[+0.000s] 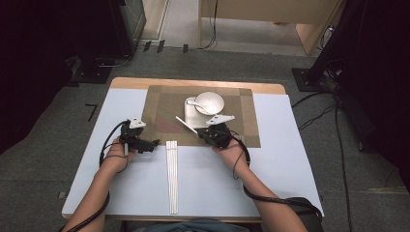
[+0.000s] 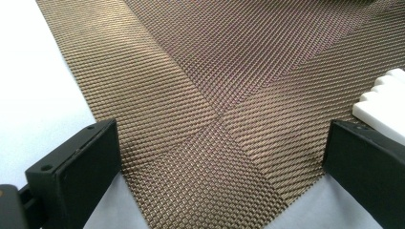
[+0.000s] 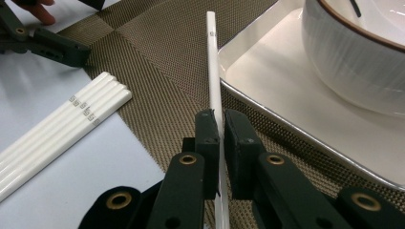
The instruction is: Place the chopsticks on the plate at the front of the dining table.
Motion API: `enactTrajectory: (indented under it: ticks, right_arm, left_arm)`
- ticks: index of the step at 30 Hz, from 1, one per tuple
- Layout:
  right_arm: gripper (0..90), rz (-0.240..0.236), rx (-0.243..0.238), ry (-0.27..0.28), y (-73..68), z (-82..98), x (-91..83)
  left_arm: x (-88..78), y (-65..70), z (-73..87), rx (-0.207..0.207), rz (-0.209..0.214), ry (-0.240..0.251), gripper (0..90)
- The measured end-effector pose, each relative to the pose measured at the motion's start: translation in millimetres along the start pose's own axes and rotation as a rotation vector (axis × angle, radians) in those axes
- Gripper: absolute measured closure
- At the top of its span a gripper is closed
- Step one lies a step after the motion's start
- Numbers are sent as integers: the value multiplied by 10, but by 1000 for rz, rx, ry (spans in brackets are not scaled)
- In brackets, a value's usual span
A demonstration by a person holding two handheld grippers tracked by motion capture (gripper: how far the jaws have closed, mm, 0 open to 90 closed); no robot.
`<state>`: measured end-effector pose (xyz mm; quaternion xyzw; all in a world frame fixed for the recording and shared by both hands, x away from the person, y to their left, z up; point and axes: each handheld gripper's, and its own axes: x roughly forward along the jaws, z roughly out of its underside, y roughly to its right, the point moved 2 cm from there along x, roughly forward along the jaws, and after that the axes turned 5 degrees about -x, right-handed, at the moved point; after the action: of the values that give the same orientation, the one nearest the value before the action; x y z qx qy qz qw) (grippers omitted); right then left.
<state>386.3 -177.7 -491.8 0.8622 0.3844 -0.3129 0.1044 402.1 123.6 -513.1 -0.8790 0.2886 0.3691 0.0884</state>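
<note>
Right hand-held gripper (image 3: 218,125) clamped on one white chopstick (image 3: 213,71), at frame centre just beside the tray (image 3: 267,71). Left hand-held gripper (image 2: 215,157) held apart over the placemat (image 2: 229,62). Thin grip, possibly off-centre: chopstick could be pivoted or dropped against the tray rim.

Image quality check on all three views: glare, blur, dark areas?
High view: soft and low in detail, dark at both upper corners, table evenly lit. Left gripper view: woven mat sharp, with moiré shimmer; white table surface blown out at left. Right gripper view: held chopstick sharp, soft sheen on the tray, bowl slightly soft.
</note>
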Motion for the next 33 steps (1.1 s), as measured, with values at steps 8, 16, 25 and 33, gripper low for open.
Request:
enactTrajectory:
  ticks: [8,16,25,33]
  right_arm:
    - [857,3,-2,1,46,-42,31]
    - [857,15,-7,3,107,-83,93]
    - [857,27,-1,11,189,-128,120]
    - [857,49,5,18,255,-154,151]
  left_arm:
    - [-3,3,2,-4,-4,-1,0]
    - [-2,3,3,-4,-4,0,0]
    - [-3,4,3,-6,-5,0,0]
    - [-3,5,4,-6,-5,1,0]
